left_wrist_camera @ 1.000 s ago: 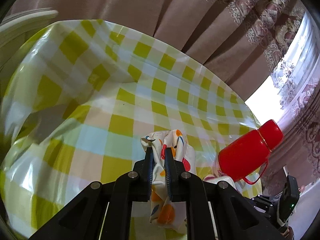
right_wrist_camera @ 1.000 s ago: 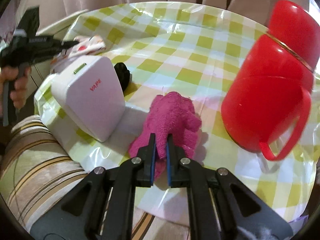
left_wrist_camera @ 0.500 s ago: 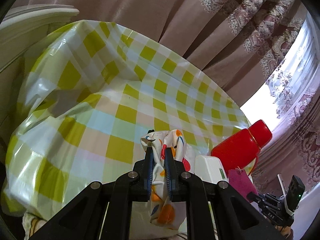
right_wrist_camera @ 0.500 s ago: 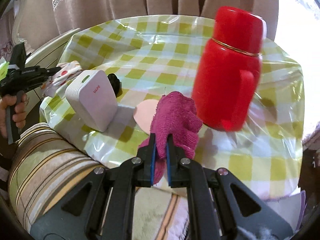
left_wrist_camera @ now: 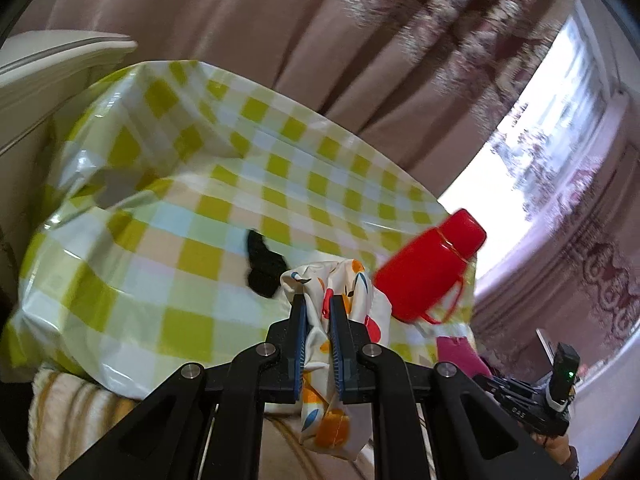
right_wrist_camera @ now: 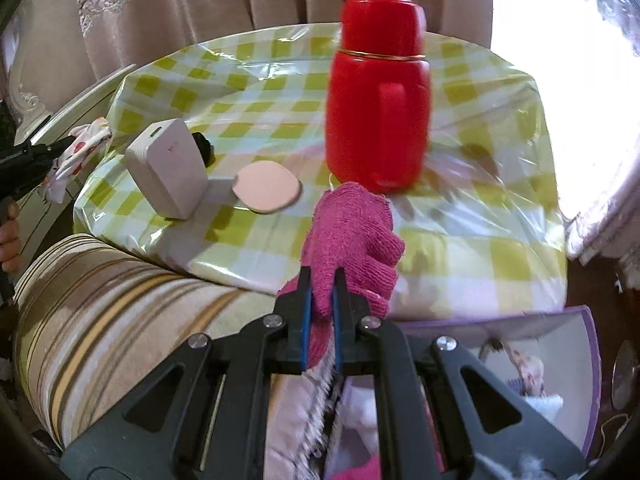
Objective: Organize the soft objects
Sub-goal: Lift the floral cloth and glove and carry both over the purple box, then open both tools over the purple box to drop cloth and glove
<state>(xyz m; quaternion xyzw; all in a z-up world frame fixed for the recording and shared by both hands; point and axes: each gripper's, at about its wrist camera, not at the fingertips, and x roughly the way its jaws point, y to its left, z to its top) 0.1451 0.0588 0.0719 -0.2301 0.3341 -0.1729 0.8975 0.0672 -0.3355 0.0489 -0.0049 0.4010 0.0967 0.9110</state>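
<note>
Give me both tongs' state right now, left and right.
Left tongs: closed on the patterned cloth, lifted off the table.
Right tongs: closed on the pink knit glove, also lifted.

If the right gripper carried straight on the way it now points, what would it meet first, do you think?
Probably the checked tablecloth at the table's near edge. The right gripper, shut on the pink glove, points down towards it, with the red flask standing further back on that line. Depth is hard to judge through the fisheye.

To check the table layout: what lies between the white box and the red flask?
In the right wrist view, a flat pink oval pad lies on the checked cloth between the white box and the red flask.
</note>
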